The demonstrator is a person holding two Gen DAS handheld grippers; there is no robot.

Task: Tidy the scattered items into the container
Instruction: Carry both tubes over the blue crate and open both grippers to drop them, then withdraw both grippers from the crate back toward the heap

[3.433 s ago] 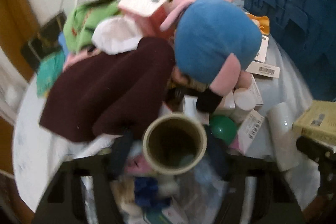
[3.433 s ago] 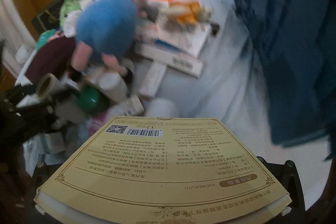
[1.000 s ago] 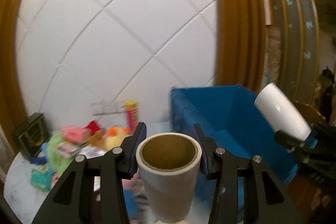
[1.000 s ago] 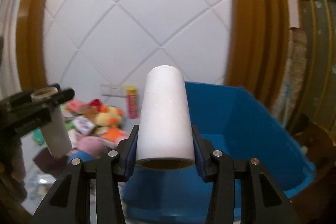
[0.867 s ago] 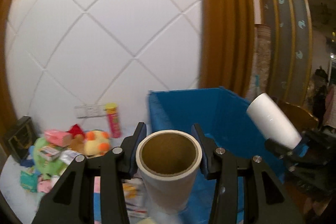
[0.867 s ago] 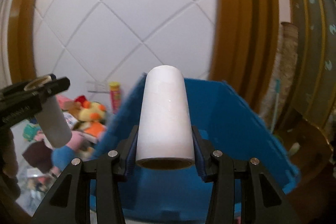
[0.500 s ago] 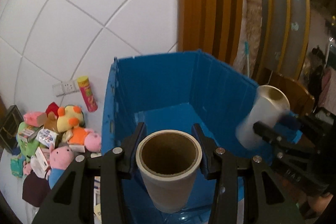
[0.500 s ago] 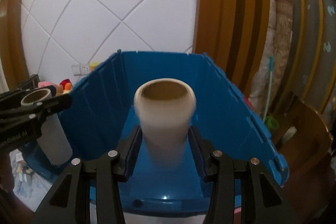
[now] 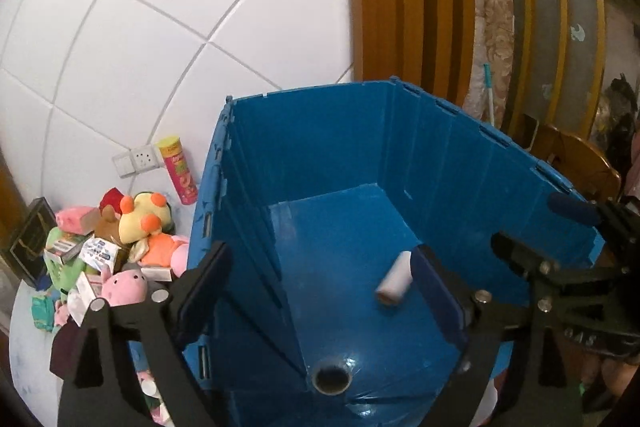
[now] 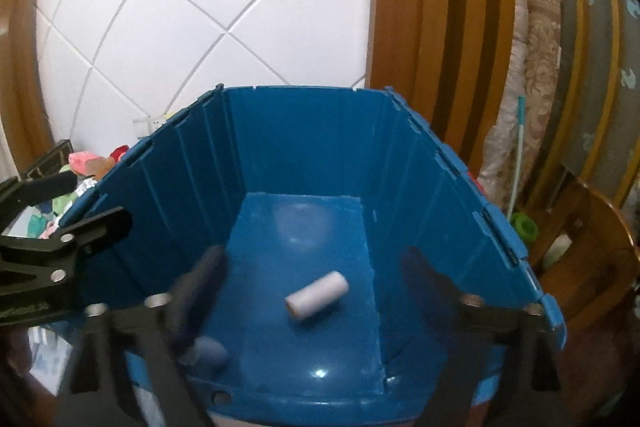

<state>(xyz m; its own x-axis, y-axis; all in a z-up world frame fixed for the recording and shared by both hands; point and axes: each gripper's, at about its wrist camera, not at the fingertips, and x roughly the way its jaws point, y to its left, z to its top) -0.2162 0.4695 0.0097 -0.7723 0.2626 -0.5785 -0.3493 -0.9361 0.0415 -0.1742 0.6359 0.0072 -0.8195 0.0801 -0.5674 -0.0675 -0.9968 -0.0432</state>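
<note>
Both grippers are held over the open top of a blue bin [image 9: 460, 163], pointed down into it. The left gripper [image 9: 320, 291] is seen with its jaws spread wide and opening, and nothing is held between them; only the bin's floor shows in the gap. The right gripper [image 10: 316, 291] is likewise opening, its fingers blurred, with nothing gripped. A white roll [image 10: 316, 295] lies on its side on the bin floor, towards the near end, apart from the walls; in the left wrist view the same roll [image 9: 394, 279] is seen just beside the left gripper's right finger, though below it and untouched. A second roll [image 9: 331, 379] is seen end-on against the near wall of the bin, its dark hollow facing the camera; in the right wrist view it appears only as a blur near the lower left corner. Outside the bin, to its left, a heap of soft toys [image 9: 132, 227] and small boxes is left on a white surface, with a tall snack tube [image 9: 178, 169] stood against the tiled wall.
</note>
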